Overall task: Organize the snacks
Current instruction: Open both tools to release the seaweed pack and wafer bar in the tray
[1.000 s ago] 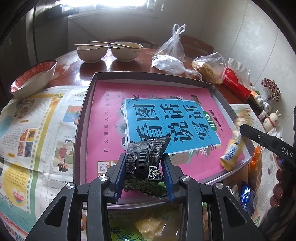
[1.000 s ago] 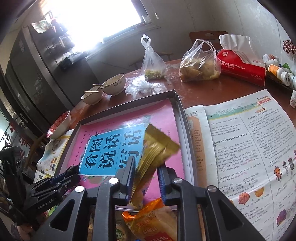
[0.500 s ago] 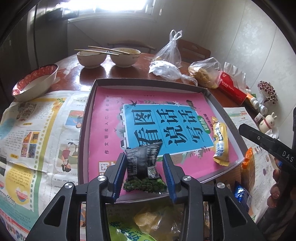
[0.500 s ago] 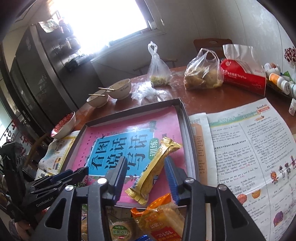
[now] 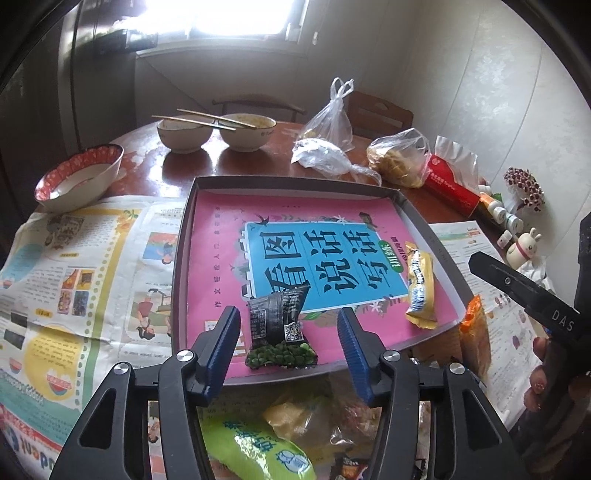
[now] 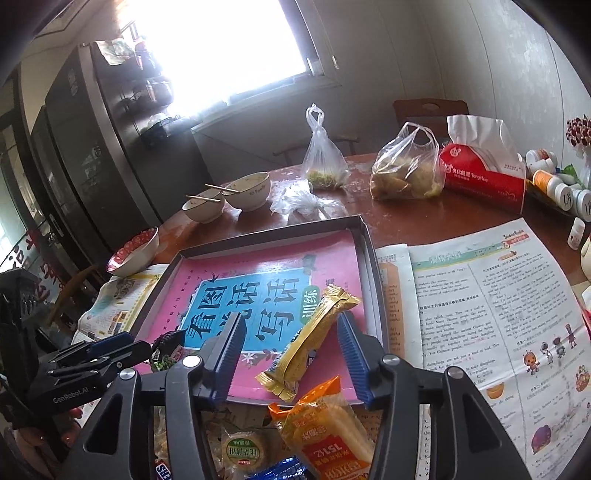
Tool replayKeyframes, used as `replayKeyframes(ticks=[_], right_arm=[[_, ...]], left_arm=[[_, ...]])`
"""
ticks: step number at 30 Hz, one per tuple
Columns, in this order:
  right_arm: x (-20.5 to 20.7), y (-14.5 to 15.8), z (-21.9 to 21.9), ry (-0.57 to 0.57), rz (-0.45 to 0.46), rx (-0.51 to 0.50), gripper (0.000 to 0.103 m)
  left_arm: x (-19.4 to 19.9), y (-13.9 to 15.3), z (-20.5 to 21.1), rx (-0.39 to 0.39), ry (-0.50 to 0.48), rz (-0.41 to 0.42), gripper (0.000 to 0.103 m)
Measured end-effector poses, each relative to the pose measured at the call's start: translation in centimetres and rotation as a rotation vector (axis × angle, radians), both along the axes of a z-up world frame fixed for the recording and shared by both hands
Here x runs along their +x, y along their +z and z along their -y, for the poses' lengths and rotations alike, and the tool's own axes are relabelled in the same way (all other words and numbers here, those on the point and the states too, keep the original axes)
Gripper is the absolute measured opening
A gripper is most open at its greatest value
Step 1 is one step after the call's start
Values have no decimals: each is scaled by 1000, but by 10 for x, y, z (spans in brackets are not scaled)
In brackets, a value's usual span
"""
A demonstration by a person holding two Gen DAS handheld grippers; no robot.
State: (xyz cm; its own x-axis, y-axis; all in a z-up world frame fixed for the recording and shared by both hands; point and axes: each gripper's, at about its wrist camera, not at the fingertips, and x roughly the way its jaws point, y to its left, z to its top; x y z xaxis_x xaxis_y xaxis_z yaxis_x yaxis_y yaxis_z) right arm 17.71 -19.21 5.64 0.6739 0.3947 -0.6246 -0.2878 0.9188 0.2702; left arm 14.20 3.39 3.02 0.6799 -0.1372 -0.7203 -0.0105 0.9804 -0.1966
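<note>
Tilting down over the tray (image 5: 183, 258), both hand-held grippers have just been opening; each empty, snacks released.

The snack pile (image 6: 295, 435) runs off the bottom edge, half hidden behind the gripper frame, and the window (image 5: 236, 18) is blown out white.

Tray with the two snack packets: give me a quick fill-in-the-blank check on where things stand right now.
1. The black pea packet lies between the pads of the ____ claw, which stands open.
2. The gold bar packet lies inside the tray, on a ____ book cover.
3. Chopsticks rest across the two ____ beyond the tray.
4. The orange cracker packet lies ____ the tray, at its near edge.

Missing words: left; pink; bowls; outside
</note>
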Motion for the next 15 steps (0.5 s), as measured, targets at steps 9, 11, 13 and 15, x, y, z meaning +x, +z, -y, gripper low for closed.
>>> replayKeyframes(ticks=[9,11,13,15], right_arm=[[-12,9,-3,21,37,-9,60],[-16,11,-3,26,45,-13,61],[-19,12,-4,33,50,-14,62],[-23,14,-4,36,55,-15,62]], left_arm=[[-14,13,-4,2,5,29,59],[-18,17,-5,4,5,36,59],[-21,20,-4,3,1,41,59],[-25,22,-2,6,-8,45,59]])
